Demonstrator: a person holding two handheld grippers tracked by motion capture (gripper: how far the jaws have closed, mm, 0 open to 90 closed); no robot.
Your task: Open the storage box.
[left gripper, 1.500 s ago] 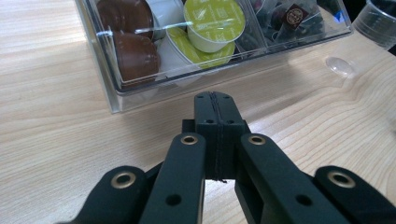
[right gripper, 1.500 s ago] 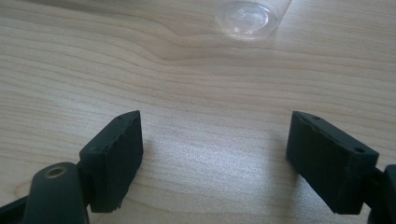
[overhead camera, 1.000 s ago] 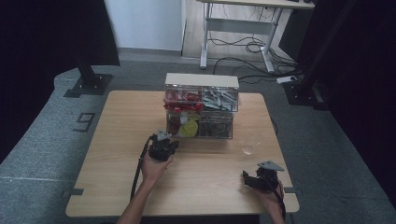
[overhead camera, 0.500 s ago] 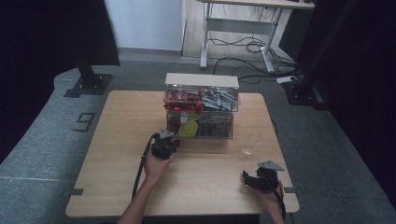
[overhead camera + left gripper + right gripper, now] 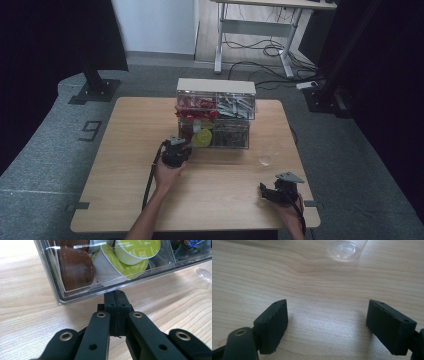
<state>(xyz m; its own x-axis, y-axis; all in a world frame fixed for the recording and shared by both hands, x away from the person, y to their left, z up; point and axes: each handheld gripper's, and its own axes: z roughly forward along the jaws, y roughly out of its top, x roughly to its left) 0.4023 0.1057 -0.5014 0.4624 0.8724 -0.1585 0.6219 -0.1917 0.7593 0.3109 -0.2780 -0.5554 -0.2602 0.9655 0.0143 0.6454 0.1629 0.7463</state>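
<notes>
A clear plastic drawer box [image 5: 215,112] stands at the back middle of the wooden table [image 5: 125,165]. Its lower left drawer [image 5: 75,293] holds brown and green-lidded coffee capsules [image 5: 130,250]. My left gripper [image 5: 176,152] [image 5: 116,293] is shut with nothing between its pads, its tips at the bottom front edge of that drawer. My right gripper [image 5: 277,192] [image 5: 327,322] rests near the table's front right, jaws open and nothing between them. A small clear plastic cup [image 5: 344,248] [image 5: 265,160] sits on the table ahead of it.
The box's upper drawers hold red items [image 5: 195,107] and silvery ones [image 5: 235,106]. A desk frame with cables [image 5: 260,40] stands behind the table on the grey floor. Black stands flank the table at the back left [image 5: 92,82] and right [image 5: 325,95].
</notes>
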